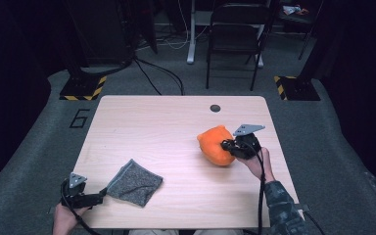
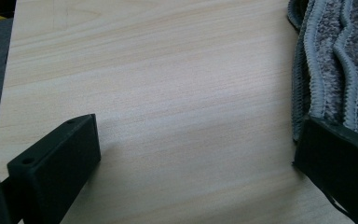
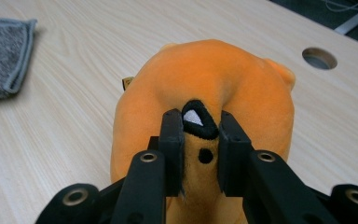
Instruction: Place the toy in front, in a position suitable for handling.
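Observation:
An orange plush toy (image 1: 214,145) lies on the right half of the wooden table (image 1: 166,127). My right gripper (image 1: 226,146) comes at it from the right and is shut on it. In the right gripper view the two jaws pinch a fold of the orange plush toy (image 3: 214,79) beside a small black and white patch (image 3: 196,120). A grey knitted cloth (image 1: 136,182) lies flat near the front left. My left gripper (image 1: 98,197) sits low at the cloth's left corner. Its jaws stand wide open on the tabletop, with the right one against the hem of the grey cloth (image 2: 335,60).
A round cable hole (image 1: 215,108) sits near the table's far edge. Behind the table stands a black folding chair (image 1: 235,29), with hazard-striped bases (image 1: 83,88) on the carpet at both sides. Bare wood lies between the cloth and the toy.

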`<state>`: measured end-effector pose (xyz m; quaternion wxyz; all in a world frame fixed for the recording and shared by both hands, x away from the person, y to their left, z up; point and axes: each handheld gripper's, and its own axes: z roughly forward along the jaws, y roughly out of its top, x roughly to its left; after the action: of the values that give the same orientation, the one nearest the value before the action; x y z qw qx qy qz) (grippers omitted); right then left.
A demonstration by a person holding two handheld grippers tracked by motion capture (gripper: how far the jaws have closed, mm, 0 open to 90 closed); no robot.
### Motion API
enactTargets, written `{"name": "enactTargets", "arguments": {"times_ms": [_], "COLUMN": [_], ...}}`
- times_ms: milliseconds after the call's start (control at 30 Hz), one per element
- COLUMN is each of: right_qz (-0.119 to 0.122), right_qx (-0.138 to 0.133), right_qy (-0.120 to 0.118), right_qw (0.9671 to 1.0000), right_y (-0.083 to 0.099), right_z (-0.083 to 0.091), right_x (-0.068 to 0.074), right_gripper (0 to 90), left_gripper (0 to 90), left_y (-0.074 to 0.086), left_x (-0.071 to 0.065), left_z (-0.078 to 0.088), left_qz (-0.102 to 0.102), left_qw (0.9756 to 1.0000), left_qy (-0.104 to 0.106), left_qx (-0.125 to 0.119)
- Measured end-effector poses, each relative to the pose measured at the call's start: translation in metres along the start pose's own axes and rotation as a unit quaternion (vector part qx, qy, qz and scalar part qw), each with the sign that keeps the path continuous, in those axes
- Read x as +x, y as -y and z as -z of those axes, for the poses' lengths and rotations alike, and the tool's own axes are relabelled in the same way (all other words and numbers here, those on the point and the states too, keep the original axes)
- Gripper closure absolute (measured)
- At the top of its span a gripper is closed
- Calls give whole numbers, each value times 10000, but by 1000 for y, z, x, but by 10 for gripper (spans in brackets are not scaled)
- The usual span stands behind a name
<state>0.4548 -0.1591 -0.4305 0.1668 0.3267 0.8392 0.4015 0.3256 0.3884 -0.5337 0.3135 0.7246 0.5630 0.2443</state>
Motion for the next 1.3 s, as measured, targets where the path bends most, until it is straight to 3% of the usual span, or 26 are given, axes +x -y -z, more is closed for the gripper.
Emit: {"name": "enactTargets", "arguments": {"times_ms": [67, 167, 233, 267, 367, 433, 467, 500, 633, 733, 767, 867, 933, 1033, 1067, 1133, 1200, 1300], "right_qz": [11, -189, -373, -373, -708, -1196, -1196, -1334, -1639, -1697, -1772, -1729, -1803, -1725, -1766, -1587, -1653, -1607], "right_qx": [234, 235, 257, 257, 228, 169, 169, 228, 293, 400, 448, 546, 665, 690, 732, 753, 771, 694], "right_qy": [55, 51, 15, 15, 140, 171, 171, 276, 438, 559, 576, 687, 805, 805, 793, 809, 769, 770], "right_qw": [9997, 9995, 9990, 9990, 9971, 9925, 9925, 9904, 9851, 9831, 9815, 9810, 9780, 9793, 9783, 9811, 9802, 9815], "right_y": [6, 8, 8, 8, 3, -2, -2, -6, -11, -14, -14, -14, -12, -11, -9, -4, -3, -3], "right_z": [-8, -9, -8, -8, -1, 3, 3, 3, -3, -10, -13, -18, -24, -25, -26, -28, -29, -27], "right_x": [-1, -3, -4, -4, -4, -4, -4, -2, 3, 6, 8, 10, 11, 10, 10, 7, 8, 7], "right_gripper": [735, 670, 543, 543, 329, 205, 205, 148, 143, 161, 177, 240, 351, 438, 488, 587, 610, 663], "left_gripper": [0, 0, 0, 0, 0, 0, 0, 0, 0, 0, 0, 0, 0, 0, 0, 0, 0, 0], "left_y": [0, 0, 0, 0, 0, 0, 0, 0, 0, 0, 0, 0, 0, 0, 0, 0, 0, 0], "left_x": [0, 0, 0, 0, 0, 0, 0, 0, 0, 0, 0, 0, 0, 0, 0, -1, -1, -1], "left_z": [0, 0, 0, 0, 0, 0, 0, 0, 0, 0, 0, 0, 0, 0, 0, -1, -1, 0], "left_qz": [-4, -6, -2, -2, -6, -10, -8, 0, -2, 0, 0, -1, 20, 18, 17, 15, 18, 12], "left_qw": [10000, 10000, 10000, 10000, 10000, 10000, 10000, 10000, 10000, 10000, 10000, 10000, 10000, 10000, 10000, 10000, 10000, 10000], "left_qy": [-6, -5, 3, 3, -3, -5, -5, -9, -12, -15, -15, -15, -37, -38, -35, -22, -26, -19], "left_qx": [1, 0, 1, 1, 0, 15, 11, 9, 10, 10, 11, 7, 0, 0, -3, -16, -17, -14]}}
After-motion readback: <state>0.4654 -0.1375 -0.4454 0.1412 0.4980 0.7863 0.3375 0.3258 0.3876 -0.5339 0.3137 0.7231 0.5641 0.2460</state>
